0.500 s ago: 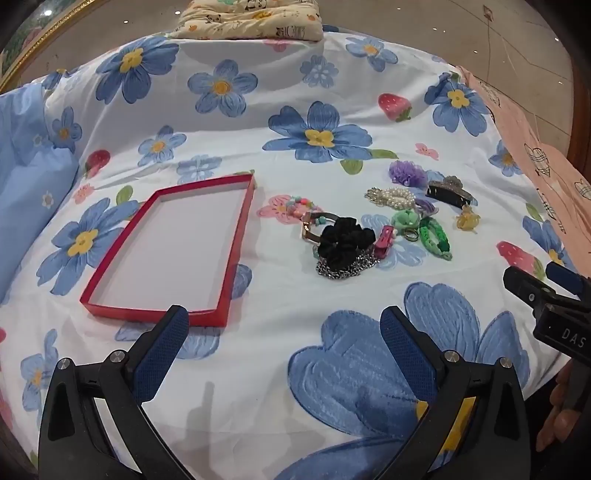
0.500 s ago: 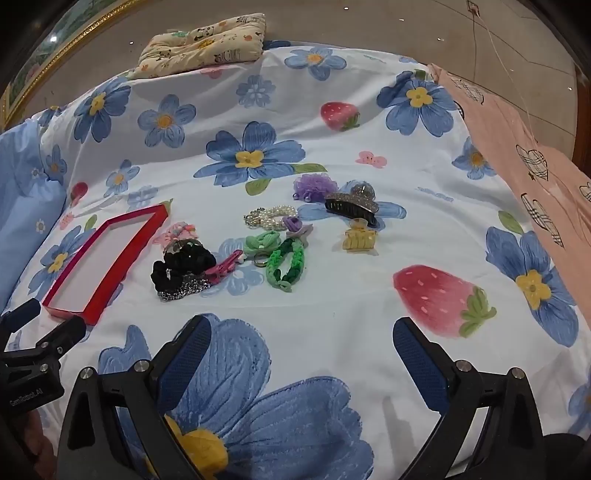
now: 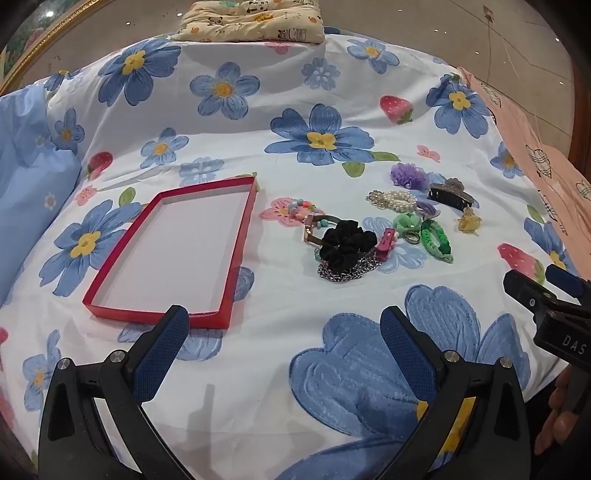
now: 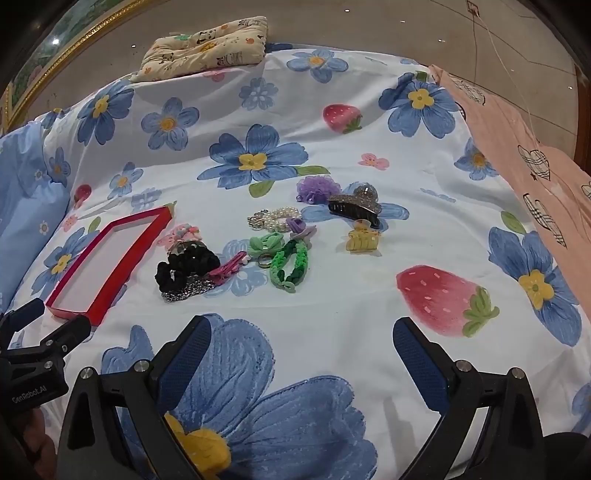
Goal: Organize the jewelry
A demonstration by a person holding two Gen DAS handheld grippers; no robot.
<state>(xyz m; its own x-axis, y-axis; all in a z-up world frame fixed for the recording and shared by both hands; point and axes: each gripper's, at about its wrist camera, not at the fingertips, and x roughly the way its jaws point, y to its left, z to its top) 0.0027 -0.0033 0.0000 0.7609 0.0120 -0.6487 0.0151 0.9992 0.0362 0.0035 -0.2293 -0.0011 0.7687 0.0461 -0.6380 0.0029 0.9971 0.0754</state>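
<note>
An empty red tray (image 3: pixel 242 236) with a white floor lies on the floral sheet, left of a pile of accessories; it also shows in the right wrist view (image 4: pixel 122 266). The pile holds a black scrunchie (image 3: pixel 345 243) (image 4: pixel 184 266) on a silver chain (image 3: pixel 347 271), a green braided band (image 3: pixel 436 240) (image 4: pixel 290 266), a pearl bracelet (image 3: pixel 391 199) (image 4: pixel 277 218), a dark claw clip (image 3: pixel 450 194) (image 4: pixel 354 206), a yellow clip (image 4: pixel 364 240) and a purple scrunchie (image 4: pixel 317 188). My left gripper (image 3: pixel 284 354) is open and empty, near the tray's front edge. My right gripper (image 4: pixel 301 362) is open and empty, in front of the pile.
A panda-print cushion (image 3: pixel 251 18) lies at the bed's far edge. A blue pillow (image 3: pixel 29 192) is at the left, a pink cloth (image 4: pixel 517 147) along the right. Tiled floor lies beyond.
Both grippers have shifted very slightly; the tray and the pile lie as before.
</note>
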